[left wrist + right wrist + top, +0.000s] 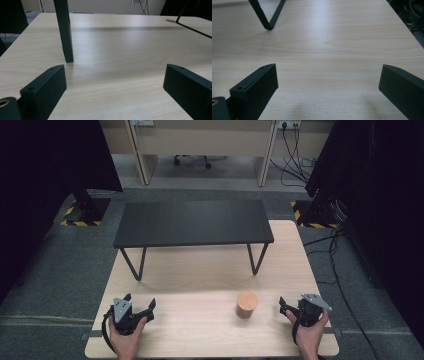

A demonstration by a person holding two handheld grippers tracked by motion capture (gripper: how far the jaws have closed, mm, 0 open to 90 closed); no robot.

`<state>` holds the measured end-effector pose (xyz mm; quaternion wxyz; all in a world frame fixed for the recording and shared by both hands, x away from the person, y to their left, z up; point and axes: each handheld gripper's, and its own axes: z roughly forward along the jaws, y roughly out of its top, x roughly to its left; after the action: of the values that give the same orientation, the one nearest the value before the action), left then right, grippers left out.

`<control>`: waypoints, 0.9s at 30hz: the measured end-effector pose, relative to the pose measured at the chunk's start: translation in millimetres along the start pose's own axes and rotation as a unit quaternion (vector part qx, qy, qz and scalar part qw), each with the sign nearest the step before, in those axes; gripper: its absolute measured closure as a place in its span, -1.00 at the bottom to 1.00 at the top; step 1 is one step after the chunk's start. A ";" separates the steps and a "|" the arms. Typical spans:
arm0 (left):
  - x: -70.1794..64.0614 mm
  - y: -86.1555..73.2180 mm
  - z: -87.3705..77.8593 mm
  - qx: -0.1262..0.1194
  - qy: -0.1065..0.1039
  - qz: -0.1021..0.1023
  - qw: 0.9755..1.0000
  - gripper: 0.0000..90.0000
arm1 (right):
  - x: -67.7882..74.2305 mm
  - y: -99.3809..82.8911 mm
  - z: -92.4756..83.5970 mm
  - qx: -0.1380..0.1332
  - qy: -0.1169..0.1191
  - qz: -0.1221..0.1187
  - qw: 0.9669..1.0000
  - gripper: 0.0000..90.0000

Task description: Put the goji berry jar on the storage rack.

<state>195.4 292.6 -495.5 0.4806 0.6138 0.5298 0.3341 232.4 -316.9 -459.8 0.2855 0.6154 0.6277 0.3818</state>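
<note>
A small wooden cylinder [246, 304] stands upright on the light wooden table [200, 270], near its front edge and right of centre. My left gripper [139, 302] rests at the front left in a hand, open, with bare tabletop between its jaws [115, 82]. Just right of the cylinder, and apart from it, my right gripper [292, 304] sits in the other hand. It is open too, with only wood grain between its jaws [327, 85].
A low black shelf [194, 222] on thin metal legs spans the back half of the table. One leg [65, 32] stands close ahead of my left gripper, and a V-shaped leg [268, 17] lies ahead-left of my right gripper. Cables [335, 265] trail on the floor at right.
</note>
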 end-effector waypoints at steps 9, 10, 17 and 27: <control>0.4 -0.6 -0.5 -0.002 0.000 -0.002 1.000 -0.91 | -11.8 -3.5 -1.4 -0.010 0.043 -0.024 0.999 -0.96; 0.5 -0.7 -0.6 -0.002 0.000 -0.003 1.000 -0.91 | -13.5 -3.7 -1.4 -0.010 0.049 -0.025 0.998 -0.96; 1.2 -1.5 -1.8 -0.003 0.000 -0.007 1.000 -0.91 | -26.5 -5.9 -1.9 -0.017 0.093 -0.046 0.994 -0.96; 2.6 -2.8 -2.6 -0.006 -0.001 -0.015 1.000 -0.91 | -43.6 -8.1 -1.8 -0.020 0.201 -0.125 0.971 -0.96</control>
<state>192.6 295.7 -497.6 0.4899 0.6033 0.5362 0.3295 229.9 -359.9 -470.4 0.2118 0.4369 0.7362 0.4714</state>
